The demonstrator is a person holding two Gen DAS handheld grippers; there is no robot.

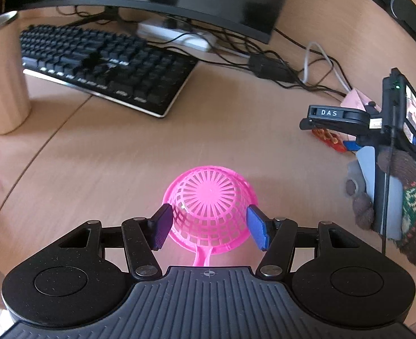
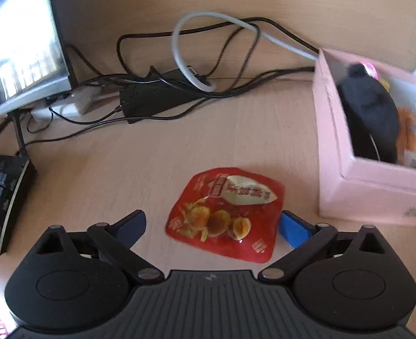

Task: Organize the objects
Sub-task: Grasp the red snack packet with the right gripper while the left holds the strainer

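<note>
Wooden desk, cables behind: the left gripper is pinching a pink strainer above it, while the right gripper, fingers spread, is straddling a red snack packet beside the pink box. Risk: pads sliding over the flat packet.

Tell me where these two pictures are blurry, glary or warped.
Left wrist view: fisheye bends the desk edge; the keyboard is soft, the pink basket glows overexposed. Right wrist view: strong glare on the monitor, motion smear on the pink box; the red snack packet stays fairly sharp.
</note>
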